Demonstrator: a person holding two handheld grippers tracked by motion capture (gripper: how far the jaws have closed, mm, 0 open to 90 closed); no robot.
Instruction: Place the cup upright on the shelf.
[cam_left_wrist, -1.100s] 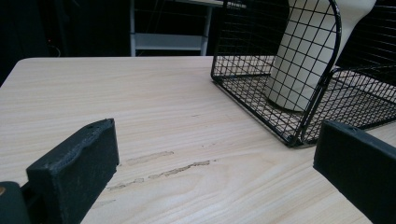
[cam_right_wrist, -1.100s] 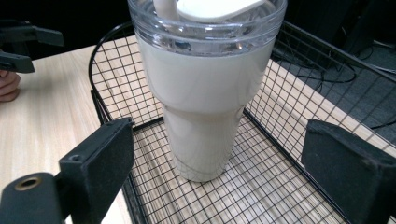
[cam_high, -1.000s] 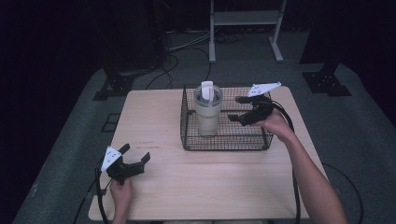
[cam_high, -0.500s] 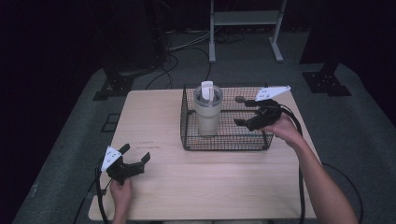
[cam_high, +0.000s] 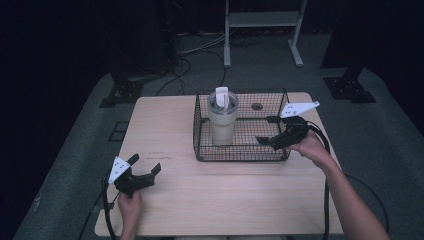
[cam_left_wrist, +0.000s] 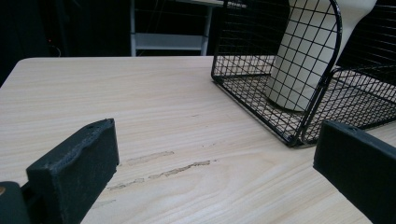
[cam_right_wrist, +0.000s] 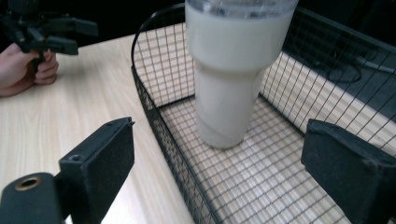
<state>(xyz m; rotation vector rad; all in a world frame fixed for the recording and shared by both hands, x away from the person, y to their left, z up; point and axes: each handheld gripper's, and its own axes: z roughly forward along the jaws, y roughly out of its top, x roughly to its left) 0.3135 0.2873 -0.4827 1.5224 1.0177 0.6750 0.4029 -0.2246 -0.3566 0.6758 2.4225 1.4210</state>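
From above, the cup (cam_high: 223, 117) stands upright in the left part of the wire basket (cam_high: 240, 156), while the right gripper (cam_high: 267, 130) hovers over the basket's right end, jaws apart, and the left gripper (cam_high: 146, 167) rests open near the table's (cam_high: 240, 200) front left. In the left gripper view, the basket (cam_left_wrist: 299, 135) sits well ahead. In the right gripper view, one jaw hangs outside the basket wall (cam_right_wrist: 159, 126); closing in could snag the wire or tip the tall cup (cam_right_wrist: 233, 79).
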